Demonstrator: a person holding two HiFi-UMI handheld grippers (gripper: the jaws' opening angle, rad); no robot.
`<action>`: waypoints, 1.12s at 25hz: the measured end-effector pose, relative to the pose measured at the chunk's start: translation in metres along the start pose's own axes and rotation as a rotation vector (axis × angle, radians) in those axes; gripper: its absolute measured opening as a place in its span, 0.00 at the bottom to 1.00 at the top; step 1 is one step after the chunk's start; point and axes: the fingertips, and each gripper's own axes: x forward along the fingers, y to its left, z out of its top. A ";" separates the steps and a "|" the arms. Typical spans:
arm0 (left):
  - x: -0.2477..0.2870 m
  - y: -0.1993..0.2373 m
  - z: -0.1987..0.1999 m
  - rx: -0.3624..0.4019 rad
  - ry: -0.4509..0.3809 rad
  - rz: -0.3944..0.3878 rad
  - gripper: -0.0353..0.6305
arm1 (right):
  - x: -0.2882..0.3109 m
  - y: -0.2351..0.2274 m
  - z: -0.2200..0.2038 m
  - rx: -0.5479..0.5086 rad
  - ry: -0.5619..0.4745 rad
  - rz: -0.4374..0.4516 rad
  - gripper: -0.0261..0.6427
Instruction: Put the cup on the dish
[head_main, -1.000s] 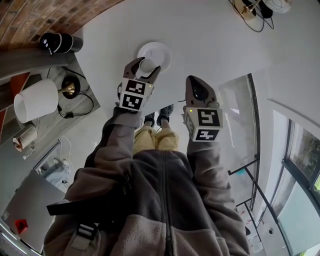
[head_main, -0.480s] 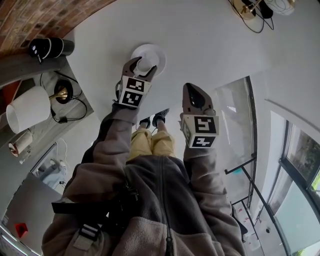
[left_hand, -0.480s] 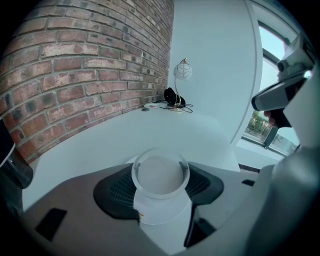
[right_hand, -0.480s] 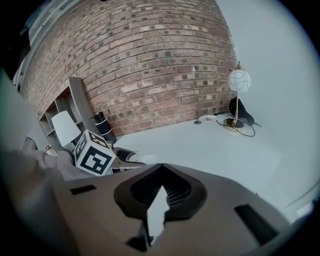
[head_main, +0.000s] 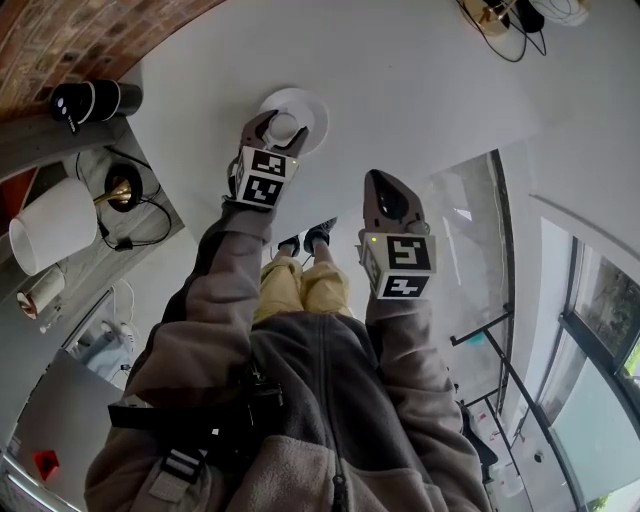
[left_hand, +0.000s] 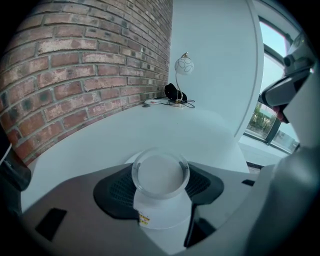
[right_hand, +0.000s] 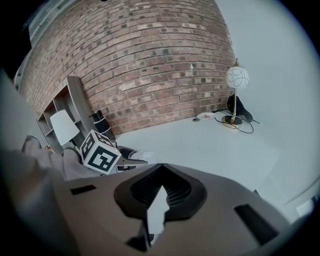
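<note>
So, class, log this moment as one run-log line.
left gripper: shut on cup | cup: over dish | right gripper: shut, empty

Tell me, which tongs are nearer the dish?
Left. The left tongs hold the cup over the dish; the right tongs sit shut, off to its right, nearer the person.

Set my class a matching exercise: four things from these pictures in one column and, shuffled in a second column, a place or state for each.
Column one
1. small white plastic cup
2. round white dish
3. right gripper
4. white lampshade

Column two
A. shut, holding nothing
B. on the grey shelf unit
C. held by the left gripper
D. lying on the white table

Pairs: 1-C, 2-D, 3-A, 4-B
</note>
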 end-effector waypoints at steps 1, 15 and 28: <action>0.000 0.000 0.001 0.009 0.002 -0.001 0.46 | 0.000 0.000 -0.001 -0.001 0.001 -0.002 0.04; -0.007 -0.004 0.003 0.045 -0.019 -0.021 0.46 | -0.007 0.000 -0.001 -0.001 -0.003 -0.010 0.04; -0.111 -0.003 0.046 -0.004 -0.160 0.009 0.46 | -0.041 0.019 0.052 -0.036 -0.136 -0.009 0.04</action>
